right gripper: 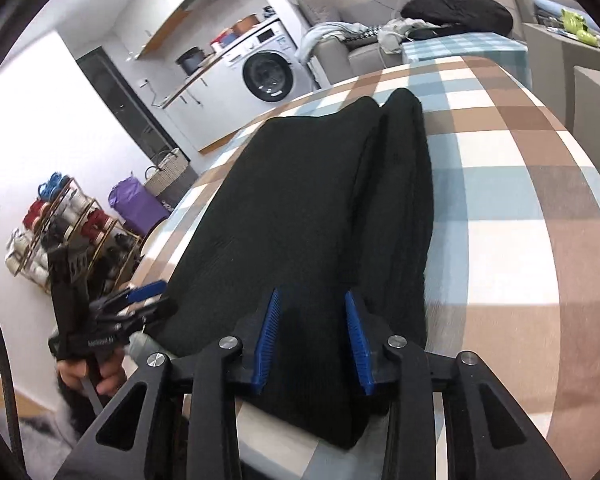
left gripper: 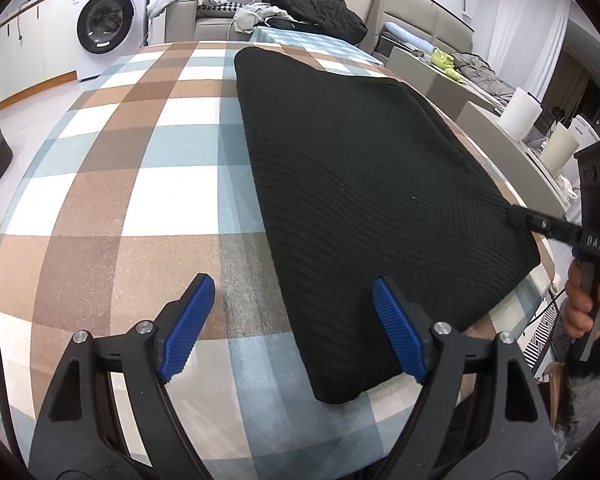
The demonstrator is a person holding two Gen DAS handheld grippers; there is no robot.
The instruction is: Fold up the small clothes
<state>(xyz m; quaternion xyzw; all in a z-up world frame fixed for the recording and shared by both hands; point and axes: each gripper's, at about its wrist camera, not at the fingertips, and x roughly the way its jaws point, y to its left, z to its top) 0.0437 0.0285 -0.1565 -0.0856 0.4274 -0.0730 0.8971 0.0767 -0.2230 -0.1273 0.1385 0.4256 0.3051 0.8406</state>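
Your left gripper hangs spread beside the black garment, your right gripper part-spread astride its edge, not pinching.

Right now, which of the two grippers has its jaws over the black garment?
The right gripper: its blue pads sit over the black knitted garment. The left gripper stands wide open, mostly over bare checked tablecloth.

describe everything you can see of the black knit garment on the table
The black knit garment is dark, finely ribbed and soft-looking, folded into a long flat slab with a doubled layer along one side. It lies on the checked tablecloth, one corner at the table's near edge. The right gripper straddles its near end; the left gripper hovers open beside it.
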